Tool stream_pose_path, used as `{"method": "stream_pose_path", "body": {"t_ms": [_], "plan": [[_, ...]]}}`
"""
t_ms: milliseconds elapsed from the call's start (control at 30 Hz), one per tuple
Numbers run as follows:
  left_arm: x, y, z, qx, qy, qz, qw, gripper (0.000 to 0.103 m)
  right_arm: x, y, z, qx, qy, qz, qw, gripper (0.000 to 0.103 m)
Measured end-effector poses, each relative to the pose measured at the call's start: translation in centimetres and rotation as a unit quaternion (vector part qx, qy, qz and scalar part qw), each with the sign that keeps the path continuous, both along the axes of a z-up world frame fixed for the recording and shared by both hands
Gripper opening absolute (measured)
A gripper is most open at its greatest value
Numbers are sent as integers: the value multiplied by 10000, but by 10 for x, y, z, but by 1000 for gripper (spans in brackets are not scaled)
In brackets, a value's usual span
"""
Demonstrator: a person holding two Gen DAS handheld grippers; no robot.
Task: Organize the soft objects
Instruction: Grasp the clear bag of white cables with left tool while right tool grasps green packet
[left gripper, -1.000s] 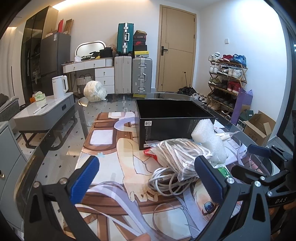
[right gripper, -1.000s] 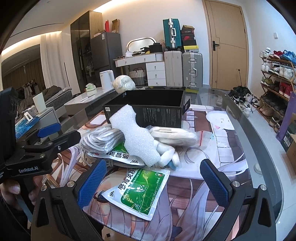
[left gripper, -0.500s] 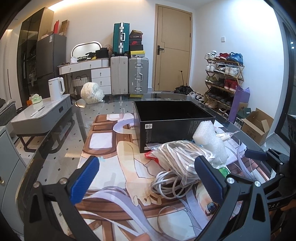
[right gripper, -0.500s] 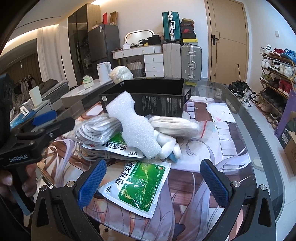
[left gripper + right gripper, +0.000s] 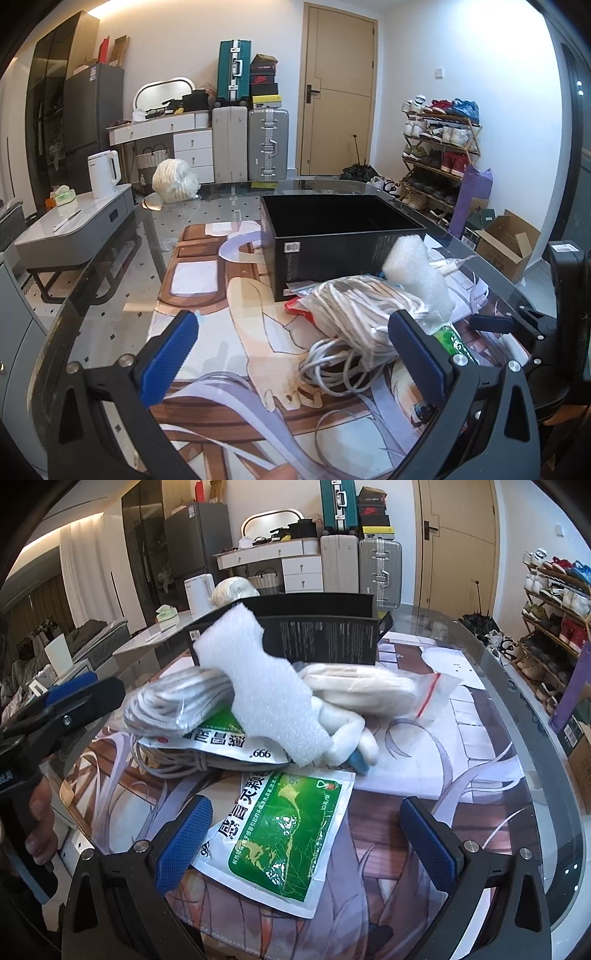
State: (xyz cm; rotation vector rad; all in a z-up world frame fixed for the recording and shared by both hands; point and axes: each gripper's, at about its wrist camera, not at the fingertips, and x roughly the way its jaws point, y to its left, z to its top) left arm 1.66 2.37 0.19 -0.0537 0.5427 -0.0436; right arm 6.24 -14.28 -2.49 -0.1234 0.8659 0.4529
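Blue-padded, my right gripper [image 5: 306, 834] is hovering with jaws spread wide, grasping nothing, over a green sachet [image 5: 280, 842] on the table [image 5: 535, 738]. My left gripper [image 5: 295, 354] is likewise gaping and empty, framing a bagged white cable [image 5: 354, 321]. Beyond, a foam piece [image 5: 258, 686] is leaning on a second sachet [image 5: 218, 738] and a zip bag [image 5: 369, 690]. Farthest, I am seeing the black box [image 5: 332, 236] sitting open, just behind the pile.

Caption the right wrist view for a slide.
Open right gripper over a green packet, before foam, cables and a black box.
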Motion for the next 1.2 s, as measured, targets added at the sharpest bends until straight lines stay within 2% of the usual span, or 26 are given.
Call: {"method": "stream_pose_path", "body": {"t_ms": [233,433,667,800,867,1000,1200], "plan": [[6,-9,1,-46,78,-213,9997,103,7,-14,-4,-114,77,-4,9999,103],[16,-21,-1,-27,195,-281,9994,103,11,-13,-6,-166,65,244,9995,102],[26,-33,-3,-204,405,-473,9978,103,9,-10,-6,-215,-115,340,9991,85],[34,-37,-5,-321,536,-541,9966,103,2,-11,-4,-193,-192,482,9985,67],[40,-37,-6,-361,603,-484,9964,103,-1,-11,-3,-155,-211,519,9983,63],[50,-36,-8,-542,769,-484,9944,103,-3,-10,-2,-135,-225,570,9980,61],[49,-46,-7,-396,812,-635,9939,103,-4,-10,-2,-137,-233,570,9980,61]]}}
